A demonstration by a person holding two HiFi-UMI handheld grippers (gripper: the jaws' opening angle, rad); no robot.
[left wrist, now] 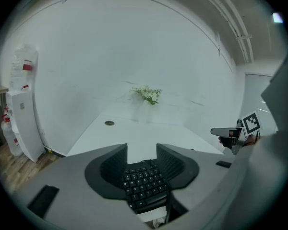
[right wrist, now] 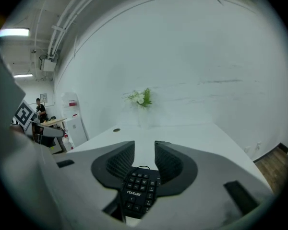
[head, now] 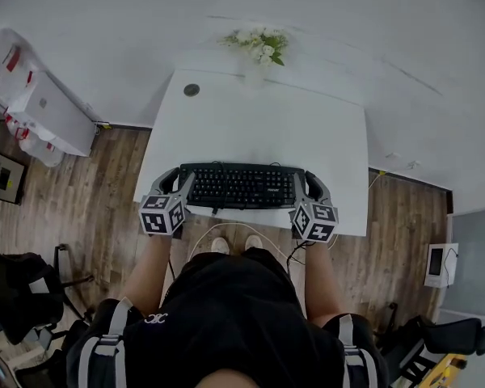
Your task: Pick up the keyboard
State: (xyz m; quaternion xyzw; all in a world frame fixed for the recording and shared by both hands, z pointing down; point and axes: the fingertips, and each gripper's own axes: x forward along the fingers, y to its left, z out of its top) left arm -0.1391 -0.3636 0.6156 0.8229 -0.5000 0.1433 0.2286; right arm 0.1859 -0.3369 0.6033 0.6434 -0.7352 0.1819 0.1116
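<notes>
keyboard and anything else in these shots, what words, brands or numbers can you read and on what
"Founder": white print on the keyboard, right gripper view.
Key legends on the keyboard: too small to read.
Red labels on the white unit by the wall: blurred, unreadable.
Marker cubes on the left gripper and right gripper: black-and-white squares, no letters.

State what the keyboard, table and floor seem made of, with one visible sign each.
Keyboard: probably matte black plastic; moulded keys. Table: smooth white top, perhaps laminate or painted board; no grain shows. Floor: wood or wood-look planks; brown grain, seams.
</notes>
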